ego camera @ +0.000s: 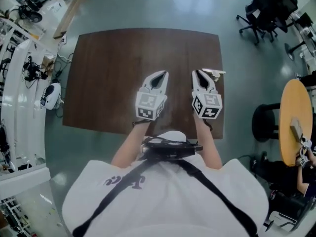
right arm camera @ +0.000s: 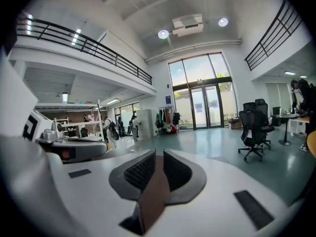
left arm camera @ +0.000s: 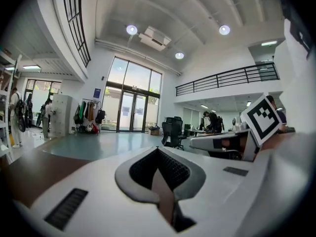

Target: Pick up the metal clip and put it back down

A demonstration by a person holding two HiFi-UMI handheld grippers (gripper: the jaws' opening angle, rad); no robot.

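Note:
The metal clip (ego camera: 215,73) is a small pale piece lying on the dark brown table (ego camera: 113,58), close to its right edge. My right gripper (ego camera: 200,74) hovers just left of the clip, apart from it. Its jaws stand a narrow gap apart with nothing between them, as the right gripper view shows (right arm camera: 159,154). My left gripper (ego camera: 160,75) hangs over the table's middle front with its fingertips together and empty, as its own view confirms (left arm camera: 158,150). Neither gripper view shows the clip.
Black office chairs (ego camera: 266,9) stand on the floor at the far right. A round wooden table (ego camera: 296,122) and a black stool (ego camera: 266,123) are to the right. White shelving with cables (ego camera: 19,83) lines the left side. The table's front edge is just below both grippers.

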